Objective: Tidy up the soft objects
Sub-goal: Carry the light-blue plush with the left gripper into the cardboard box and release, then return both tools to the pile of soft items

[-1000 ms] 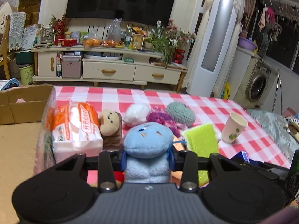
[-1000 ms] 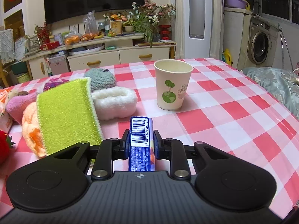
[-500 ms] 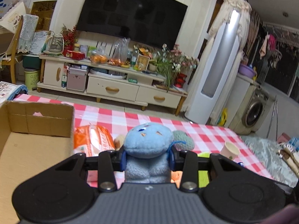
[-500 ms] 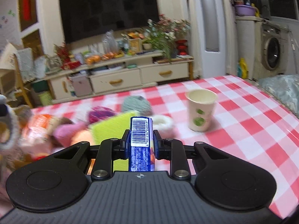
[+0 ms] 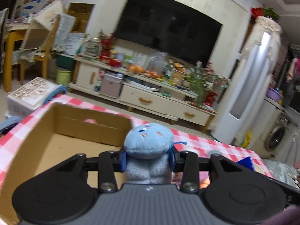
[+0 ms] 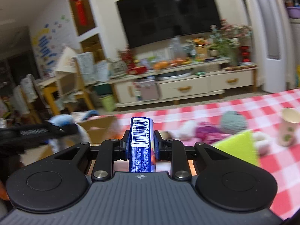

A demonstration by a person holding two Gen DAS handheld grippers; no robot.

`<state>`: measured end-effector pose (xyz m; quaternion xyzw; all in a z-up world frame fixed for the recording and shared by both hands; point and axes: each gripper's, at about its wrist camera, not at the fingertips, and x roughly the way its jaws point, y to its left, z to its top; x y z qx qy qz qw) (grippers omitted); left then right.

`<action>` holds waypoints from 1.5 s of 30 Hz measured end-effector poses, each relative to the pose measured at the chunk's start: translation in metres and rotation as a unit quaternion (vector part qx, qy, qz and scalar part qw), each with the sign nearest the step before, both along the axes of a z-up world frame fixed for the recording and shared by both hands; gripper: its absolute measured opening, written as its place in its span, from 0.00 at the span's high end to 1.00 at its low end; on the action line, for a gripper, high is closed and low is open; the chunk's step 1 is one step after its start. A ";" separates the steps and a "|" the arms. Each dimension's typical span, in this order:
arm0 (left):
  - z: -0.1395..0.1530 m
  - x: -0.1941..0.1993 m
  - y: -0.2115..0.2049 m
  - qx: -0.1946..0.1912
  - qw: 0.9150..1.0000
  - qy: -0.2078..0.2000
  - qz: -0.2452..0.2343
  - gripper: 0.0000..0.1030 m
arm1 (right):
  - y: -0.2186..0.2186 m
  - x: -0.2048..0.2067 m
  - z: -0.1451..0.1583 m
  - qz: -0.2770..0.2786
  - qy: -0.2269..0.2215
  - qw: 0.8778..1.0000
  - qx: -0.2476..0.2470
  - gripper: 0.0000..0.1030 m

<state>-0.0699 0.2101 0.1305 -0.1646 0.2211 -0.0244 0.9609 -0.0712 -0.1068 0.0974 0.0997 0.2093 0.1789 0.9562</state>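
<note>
My left gripper [image 5: 148, 158] is shut on a light blue plush toy [image 5: 149, 144] and holds it over the open cardboard box [image 5: 61, 131] at the table's left end. My right gripper [image 6: 142, 143] is shut on a blue tissue packet [image 6: 140, 142] with a barcode, raised above the table. In the right wrist view the left gripper with the blue plush [image 6: 61, 121] shows at the left, by the box [image 6: 97, 127]. Soft items lie on the checked cloth: a grey-green knit ball [image 6: 233, 121], a purple pom [image 6: 206, 131], a white puff [image 6: 187, 129], a lime sponge cloth [image 6: 241, 146].
A paper cup [image 6: 288, 125] stands at the right on the red-checked table [image 6: 281, 168]. A TV cabinet [image 5: 150, 97] full of clutter, a yellow chair [image 5: 28, 56] and a washing machine [image 5: 277, 140] stand beyond the table.
Both grippers have risen and swung left. The left one has carried the blue plush from above the toys to over the box. The right one follows with the packet.
</note>
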 end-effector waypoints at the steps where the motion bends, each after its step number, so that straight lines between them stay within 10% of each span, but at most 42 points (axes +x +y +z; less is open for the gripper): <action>1: -0.001 0.001 0.006 0.000 1.000 0.003 0.009 0.62 | 0.009 0.003 0.000 0.012 0.001 1.000 0.005 0.72; 23: -0.038 0.009 0.071 0.027 0.990 0.087 0.104 0.61 | 0.114 0.032 -0.019 0.141 0.054 0.989 -0.010 0.71; 35: -0.030 0.005 0.054 0.021 0.994 0.053 0.091 0.21 | 0.082 0.015 0.002 0.103 0.010 0.994 -0.032 0.07; 45: -0.034 0.003 0.010 0.080 0.995 0.010 0.067 0.15 | 0.024 -0.003 0.011 -0.009 -0.022 0.999 -0.047 0.02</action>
